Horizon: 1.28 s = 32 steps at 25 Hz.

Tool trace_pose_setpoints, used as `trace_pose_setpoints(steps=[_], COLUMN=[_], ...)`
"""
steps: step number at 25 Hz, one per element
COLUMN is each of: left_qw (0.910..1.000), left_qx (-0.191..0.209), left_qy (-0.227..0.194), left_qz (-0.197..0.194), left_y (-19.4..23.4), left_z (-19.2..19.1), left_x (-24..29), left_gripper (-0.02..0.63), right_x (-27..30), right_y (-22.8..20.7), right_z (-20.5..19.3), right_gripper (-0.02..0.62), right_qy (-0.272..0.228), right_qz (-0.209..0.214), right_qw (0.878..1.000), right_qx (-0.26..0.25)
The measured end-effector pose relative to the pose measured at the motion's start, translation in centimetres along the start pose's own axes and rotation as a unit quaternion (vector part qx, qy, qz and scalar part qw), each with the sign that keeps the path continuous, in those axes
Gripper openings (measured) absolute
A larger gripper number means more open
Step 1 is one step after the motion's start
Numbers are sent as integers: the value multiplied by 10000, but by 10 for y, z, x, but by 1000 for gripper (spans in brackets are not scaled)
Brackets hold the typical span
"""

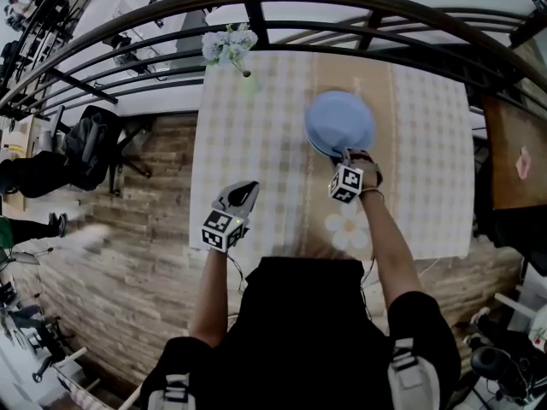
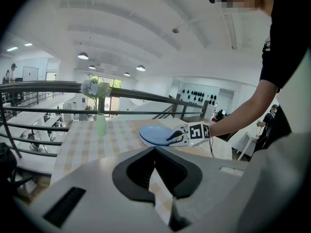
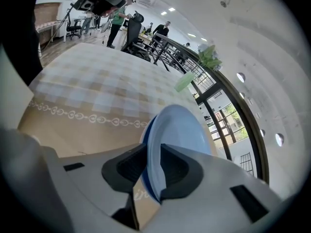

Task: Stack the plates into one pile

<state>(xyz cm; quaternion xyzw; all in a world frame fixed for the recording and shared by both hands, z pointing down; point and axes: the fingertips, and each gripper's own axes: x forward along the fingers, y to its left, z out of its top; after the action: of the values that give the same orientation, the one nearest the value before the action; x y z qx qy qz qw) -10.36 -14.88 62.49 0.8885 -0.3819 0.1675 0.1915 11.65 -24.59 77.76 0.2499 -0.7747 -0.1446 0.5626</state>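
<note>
Right hand-held gripper astride smooth round plates, checked cloth

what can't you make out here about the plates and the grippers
- pile of plates: the count is unclear. The head view shows only the top one, the right gripper view only a darker rim beneath.
- right gripper: whether its pads press the rim cannot be told, because the plate fills the gap in the right gripper view.
- table: part of the near edge is hidden by the person's body in the head view.
</note>
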Motion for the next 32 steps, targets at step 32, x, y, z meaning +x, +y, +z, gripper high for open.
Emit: trace_pose_setpoints(steps=[32], left_qw=[9998], left_qx=[83], left_qy=[-165], left_qz=[29], left_y=[-23], left_z=[6], left_x=[-5], left_gripper=[3], right_x=[-38], right_y=[9], right_z=[-30], right_gripper=[144], right_qy=[11], right_qz=[-62], right_qw=[9977], right_qx=[674])
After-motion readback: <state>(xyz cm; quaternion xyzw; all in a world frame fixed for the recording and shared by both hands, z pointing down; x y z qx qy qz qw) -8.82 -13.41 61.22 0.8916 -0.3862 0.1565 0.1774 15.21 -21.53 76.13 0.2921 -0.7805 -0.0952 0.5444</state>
